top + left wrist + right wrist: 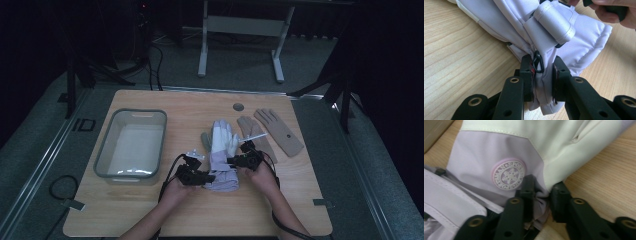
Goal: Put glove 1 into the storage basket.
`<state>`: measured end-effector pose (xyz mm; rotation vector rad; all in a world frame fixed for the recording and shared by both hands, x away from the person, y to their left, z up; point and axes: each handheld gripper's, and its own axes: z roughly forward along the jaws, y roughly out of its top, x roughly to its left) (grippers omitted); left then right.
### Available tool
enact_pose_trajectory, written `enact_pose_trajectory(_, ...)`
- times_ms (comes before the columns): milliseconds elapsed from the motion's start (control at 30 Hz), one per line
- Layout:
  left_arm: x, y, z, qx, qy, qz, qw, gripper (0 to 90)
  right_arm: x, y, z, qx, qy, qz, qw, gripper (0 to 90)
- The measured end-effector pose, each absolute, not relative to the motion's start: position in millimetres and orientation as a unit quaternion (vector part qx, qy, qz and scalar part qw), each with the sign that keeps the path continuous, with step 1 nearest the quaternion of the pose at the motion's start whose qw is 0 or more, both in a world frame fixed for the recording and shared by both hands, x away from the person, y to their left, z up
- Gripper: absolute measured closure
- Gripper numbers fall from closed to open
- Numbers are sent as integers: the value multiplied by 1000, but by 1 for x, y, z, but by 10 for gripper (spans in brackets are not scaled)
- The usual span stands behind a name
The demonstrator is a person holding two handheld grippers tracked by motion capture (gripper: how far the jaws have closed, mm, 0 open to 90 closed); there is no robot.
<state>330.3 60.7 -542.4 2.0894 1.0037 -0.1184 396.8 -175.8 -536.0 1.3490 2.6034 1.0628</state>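
Observation:
A white and lilac ski glove (221, 152) lies on the wooden table (150, 205), fingers pointing away from the person. My left gripper (209, 176) is shut on the lilac cuff fabric (543, 82), next to a small black hook (537, 62) and a strap tab (554, 21). My right gripper (234, 161) is shut on the glove's side edge (540, 197), just below a round snowflake badge (509, 173). The glove (499, 150) bunches where the jaws pinch it.
A grey plastic tub (131, 143) stands left of the glove. Two tan gloves (279, 131) lie flat to the right, with a thin white strip (255, 137) across one. A round grommet (238, 107) sits near the table's far edge.

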Motion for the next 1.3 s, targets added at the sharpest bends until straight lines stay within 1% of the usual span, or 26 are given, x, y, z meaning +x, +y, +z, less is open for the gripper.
enact_pose_trajectory(100, 329, 61, -541, 829, 388, -42, 400, 757, 389, -168, -532, 422, 842, 330, 54, 819)
enact_pose_trajectory(200, 328, 63, -540, 832, 375, -39, 407, 762, 387, -168, -529, 426, 838, 337, 55, 830)
enact_pose_trajectory(300, 329, 64, -536, 835, 371, -40, 404, 766, 383, -167, -527, 425, 835, 342, 67, 832)
enact_pose_trajectory(400, 329, 64, -529, 841, 362, -30, 401, 767, 381, -165, -522, 422, 835, 344, 77, 834)
enact_pose_trajectory(600, 331, 69, -508, 843, 351, -15, 409, 767, 379, -164, -500, 417, 829, 361, 96, 836)
enact_pose_trajectory(867, 334, 76, -488, 848, 341, 0, 406, 767, 382, -158, -480, 416, 824, 372, 101, 836)
enact_pose_trajectory(1300, 337, 106, -461, 843, 339, 20, 418, 767, 387, -131, -449, 398, 825, 384, 113, 836)
